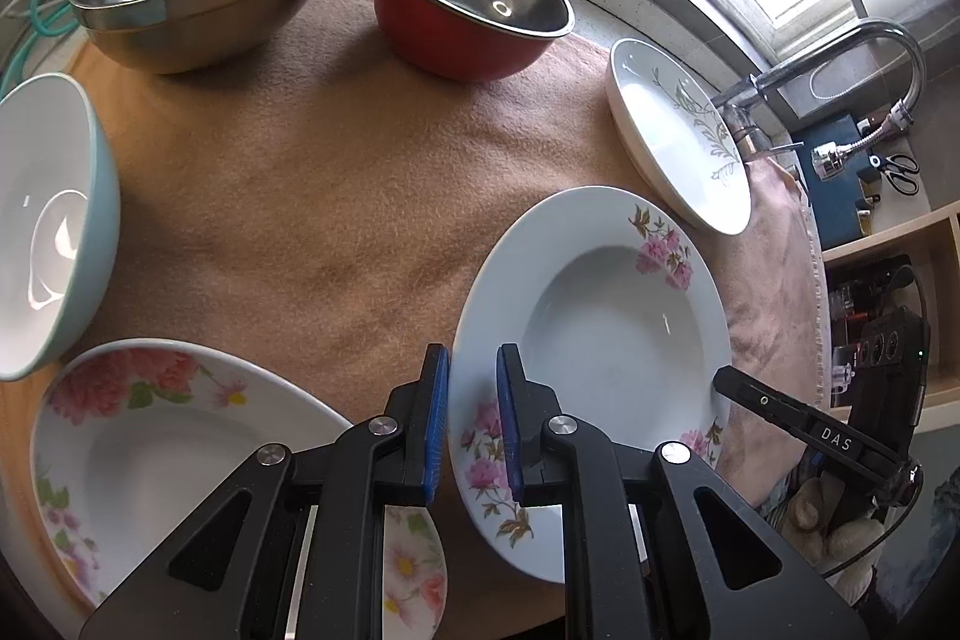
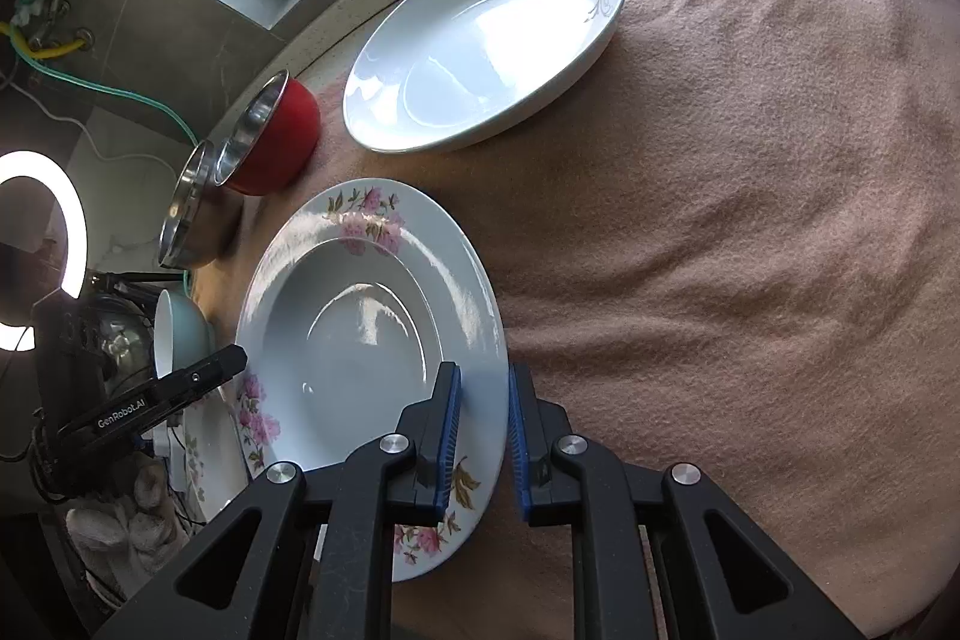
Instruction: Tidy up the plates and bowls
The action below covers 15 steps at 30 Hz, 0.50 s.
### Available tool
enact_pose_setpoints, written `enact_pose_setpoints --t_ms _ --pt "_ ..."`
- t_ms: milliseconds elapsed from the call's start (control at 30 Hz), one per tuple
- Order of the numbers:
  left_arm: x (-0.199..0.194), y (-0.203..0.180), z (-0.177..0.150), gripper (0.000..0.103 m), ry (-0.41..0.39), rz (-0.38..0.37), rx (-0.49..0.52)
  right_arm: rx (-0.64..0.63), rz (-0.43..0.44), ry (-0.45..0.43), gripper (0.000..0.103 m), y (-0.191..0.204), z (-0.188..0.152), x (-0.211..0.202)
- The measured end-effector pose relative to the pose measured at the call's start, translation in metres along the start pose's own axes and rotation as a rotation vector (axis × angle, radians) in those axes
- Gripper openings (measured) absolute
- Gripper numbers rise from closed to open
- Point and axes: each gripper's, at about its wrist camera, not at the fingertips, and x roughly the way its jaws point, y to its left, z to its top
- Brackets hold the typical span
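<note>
left gripper (image 1: 472, 418) and right gripper (image 2: 485, 436) each straddle opposite rims of the pink-flowered plate (image 1: 606, 334) on the cloth (image 1: 312, 220); pads not visibly closed. second floral plate (image 1: 150, 448) partly hidden by the left gripper.

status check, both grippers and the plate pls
Left gripper and right gripper both straddle opposite rims of pink-flowered plate, jaws not visibly closed. Plate tilted over brown cloth. Second flowered plate beside it.

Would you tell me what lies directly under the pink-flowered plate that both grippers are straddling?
The pink-flowered plate sits on the pinkish-brown cloth, which shows all around it. Its left edge overlaps another floral plate. Whatever is beneath the plate's middle is covered and cannot be seen.
</note>
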Motion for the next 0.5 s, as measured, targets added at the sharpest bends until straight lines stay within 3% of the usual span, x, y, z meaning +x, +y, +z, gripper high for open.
enact_pose_setpoints --t_ms 500 --pt "-0.003 -0.013 -0.028 0.014 0.016 -0.001 0.018 -0.002 -0.021 -0.007 0.015 -0.01 -0.018 -0.012"
